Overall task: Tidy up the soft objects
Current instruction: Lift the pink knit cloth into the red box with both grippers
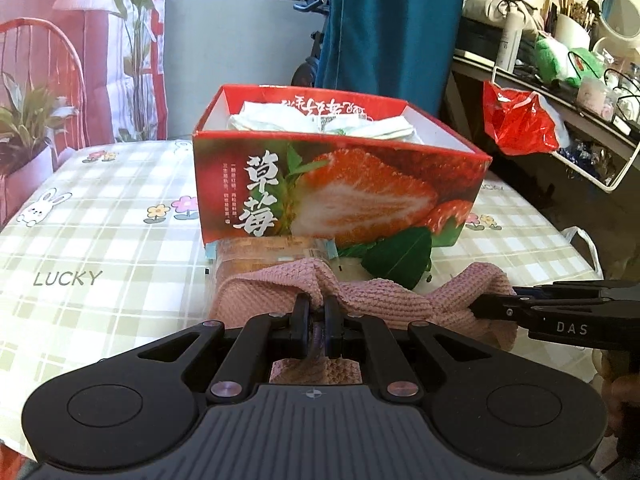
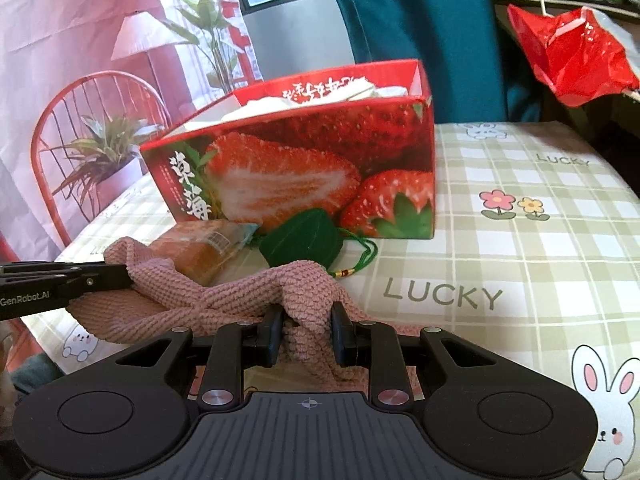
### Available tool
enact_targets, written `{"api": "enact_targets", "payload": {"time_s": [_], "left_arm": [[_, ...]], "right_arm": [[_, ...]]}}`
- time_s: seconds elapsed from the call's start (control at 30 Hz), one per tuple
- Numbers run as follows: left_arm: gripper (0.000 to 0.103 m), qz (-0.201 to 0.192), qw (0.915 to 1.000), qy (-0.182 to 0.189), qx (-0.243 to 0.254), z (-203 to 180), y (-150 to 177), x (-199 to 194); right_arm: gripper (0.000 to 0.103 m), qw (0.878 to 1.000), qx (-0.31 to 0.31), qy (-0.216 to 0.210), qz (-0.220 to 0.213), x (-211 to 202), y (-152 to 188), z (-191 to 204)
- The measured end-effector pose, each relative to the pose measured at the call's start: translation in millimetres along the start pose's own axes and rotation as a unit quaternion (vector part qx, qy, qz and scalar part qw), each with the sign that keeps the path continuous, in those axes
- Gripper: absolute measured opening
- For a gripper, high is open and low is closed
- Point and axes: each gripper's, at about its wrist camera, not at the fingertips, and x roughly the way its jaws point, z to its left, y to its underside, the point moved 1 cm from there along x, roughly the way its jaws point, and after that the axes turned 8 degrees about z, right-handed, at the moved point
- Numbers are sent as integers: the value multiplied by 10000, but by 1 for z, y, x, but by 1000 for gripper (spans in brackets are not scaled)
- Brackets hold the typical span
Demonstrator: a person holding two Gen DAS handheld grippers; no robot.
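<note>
The pink knit cloth point(image 1: 372, 300) lies bunched on my desk point(image 1: 100, 240), just in front of the strawberry box point(image 1: 340, 188). My left hand-held gripper point(image 1: 316, 312) is pinched tight on one fold of it. My right hand-held gripper point(image 2: 306, 330) is partly closed on another fold. A green pouch point(image 2: 304, 240) and a wrapped bread point(image 2: 200, 252) lie beside the box.

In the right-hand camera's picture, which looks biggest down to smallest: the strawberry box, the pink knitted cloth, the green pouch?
1. Strawberry box
2. Pink knitted cloth, though it lies nearer the camera, which flatters it
3. Green pouch, plainly smallest
</note>
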Motion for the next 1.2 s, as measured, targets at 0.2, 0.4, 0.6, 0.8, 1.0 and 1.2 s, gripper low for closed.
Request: {"api": "enact_targets", "payload": {"time_s": [0.2, 0.4, 0.6, 0.8, 1.0, 1.2], "left_arm": [[8, -191, 9998, -27, 51, -6, 2, -17], [8, -361, 9993, -33, 74, -9, 3, -36], [8, -536, 9985, -5, 56, -9, 2, -52], [8, -580, 9983, 31, 73, -8, -2, -54], [8, -730, 9968, -2, 324, -8, -41, -54], [8, -800, 9961, 68, 378, -3, -106, -36]], "right_arm": [[23, 9998, -60, -7, -182, -17, 3, 6], [23, 9991, -116, -4, -409, -37, 4, 13], [23, 9976, -206, -21, -662, -57, 1, 21], [23, 9968, -204, -64, -771, -68, 1, 23], [23, 9963, -240, -138, -819, -66, -23, 21], [23, 9947, -246, -296, -957, -56, -85, 15]]}}
